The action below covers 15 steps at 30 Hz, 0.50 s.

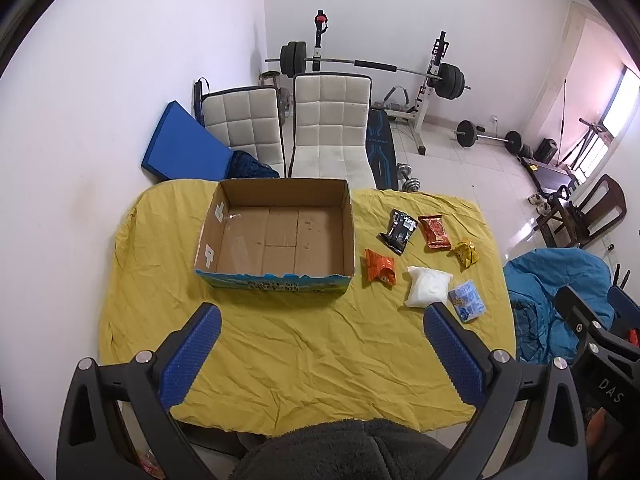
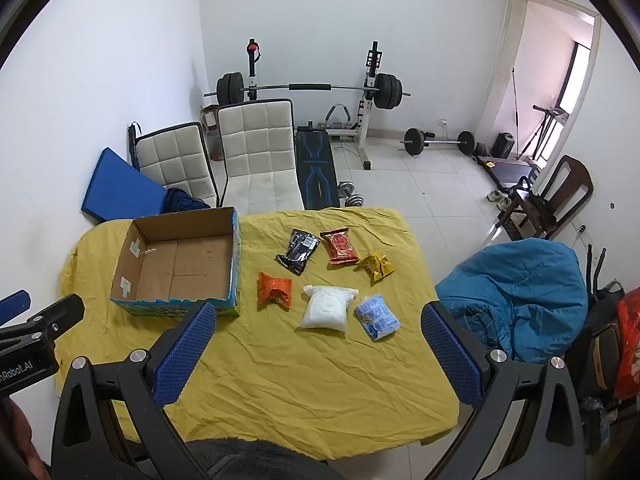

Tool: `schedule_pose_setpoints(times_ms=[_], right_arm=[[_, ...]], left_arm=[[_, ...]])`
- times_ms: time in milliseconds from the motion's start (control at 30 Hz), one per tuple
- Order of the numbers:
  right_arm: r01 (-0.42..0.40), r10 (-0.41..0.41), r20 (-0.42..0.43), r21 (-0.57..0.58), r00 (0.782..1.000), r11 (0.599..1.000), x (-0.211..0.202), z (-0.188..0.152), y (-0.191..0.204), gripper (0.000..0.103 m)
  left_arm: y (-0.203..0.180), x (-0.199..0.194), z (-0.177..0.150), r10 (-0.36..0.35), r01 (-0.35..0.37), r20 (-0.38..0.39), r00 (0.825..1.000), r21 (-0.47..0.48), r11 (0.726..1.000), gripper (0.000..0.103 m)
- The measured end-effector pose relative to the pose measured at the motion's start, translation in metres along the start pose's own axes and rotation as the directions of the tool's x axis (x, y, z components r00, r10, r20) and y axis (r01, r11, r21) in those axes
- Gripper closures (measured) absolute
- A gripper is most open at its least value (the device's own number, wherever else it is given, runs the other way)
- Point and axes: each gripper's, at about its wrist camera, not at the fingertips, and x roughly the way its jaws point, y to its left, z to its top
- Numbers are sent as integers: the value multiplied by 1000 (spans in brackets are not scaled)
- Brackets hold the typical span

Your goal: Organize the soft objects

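Left wrist view: the left gripper (image 1: 320, 354) hovers above the yellow cloth-covered table (image 1: 304, 352), blue-padded fingers (image 1: 191, 354) wide apart, holding nothing. The open brown cardboard box (image 1: 276, 236) sits ahead, empty.

Right wrist view: the right gripper (image 2: 316, 354) hovers likewise, fingers spread, empty. Six soft packets lie right of the box: black (image 2: 298, 256), red (image 2: 340, 247), yellow (image 2: 375, 266), orange (image 2: 274, 289), white (image 2: 326, 309), pale blue (image 2: 377, 318). Their print is illegible.

Print on blue packet (image 2: 377, 317) unreadable.
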Motion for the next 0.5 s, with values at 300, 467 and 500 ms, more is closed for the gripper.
schedule_pose_setpoints(times_ms=[300,467,500], right_arm=[[2,-2,7,-4,1000,1000,-2,0,-1,0],[4,-4,15,-8,1000,1000,-5,1,5,0],[3,-3,18,-7,1000,1000,-6,1,6,0]], left_arm=[[3,-3,2,3,-3,12,1000,3,1000,0],[3,-4,2,2,-2,13,1000,6,1000,0],[2,-4,3,3,-3,13,1000,5,1000,0]])
